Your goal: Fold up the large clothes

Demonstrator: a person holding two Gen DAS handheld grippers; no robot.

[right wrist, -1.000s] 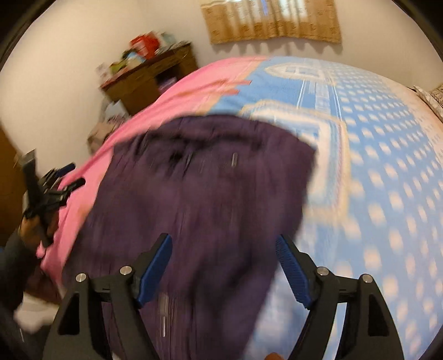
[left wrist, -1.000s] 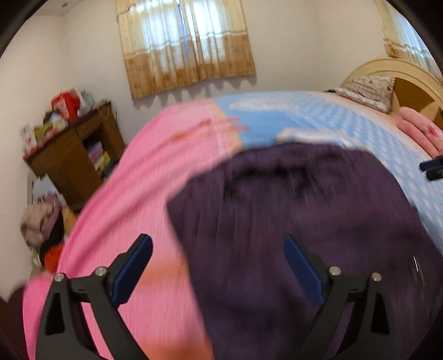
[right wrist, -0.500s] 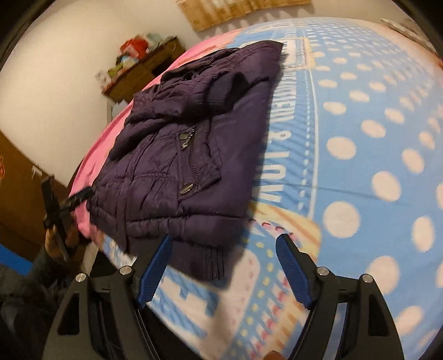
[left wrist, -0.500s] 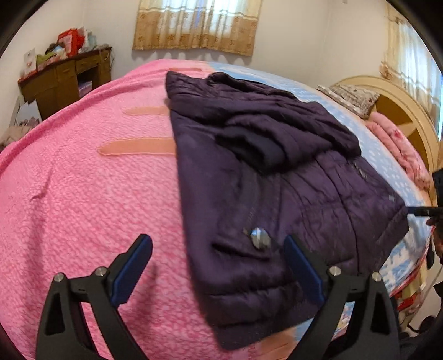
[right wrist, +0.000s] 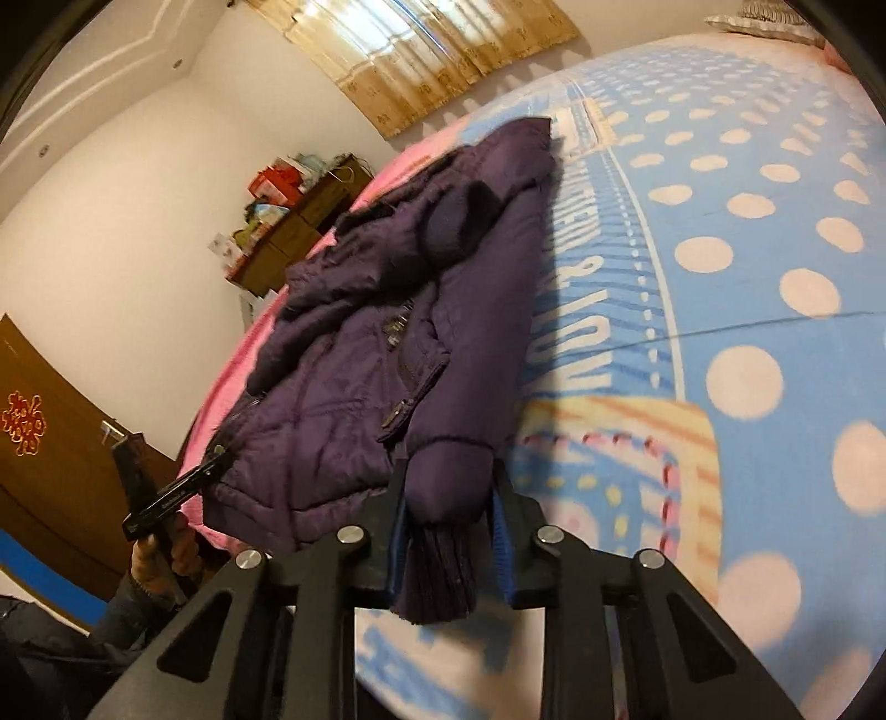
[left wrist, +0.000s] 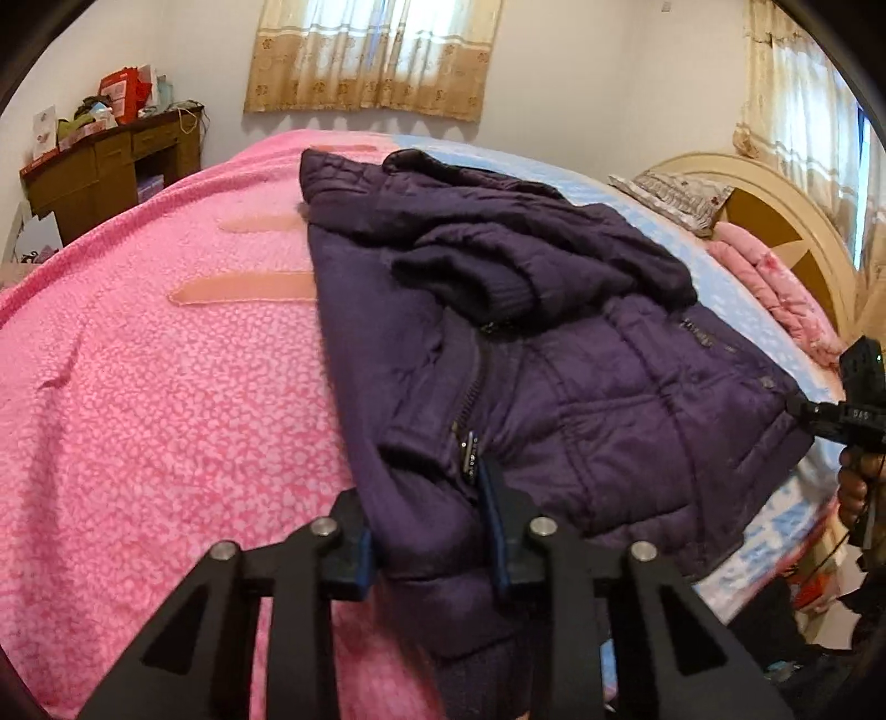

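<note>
Bed point(left wrist: 138, 387) with pink and blue covers; purple padded jacket point(left wrist: 581, 387) lies across its near edge, sleeves already folded in. Left gripper point(left wrist: 429, 531) is closing on the jacket's hem corner at bed's edge, right gripper point(right wrist: 448, 531) closing on the opposite ribbed corner. Pinch both layers fully, lift evenly, fold hem toward collar.

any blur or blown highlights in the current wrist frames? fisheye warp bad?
Left wrist: sharp overall, curtained window blown out, bed bulges under the fisheye, dark vignette in the corners. Right wrist: purple jacket is crisp, near blue bedspread smeared soft, curtain overexposed, horizon strongly tilted and bowed.
</note>
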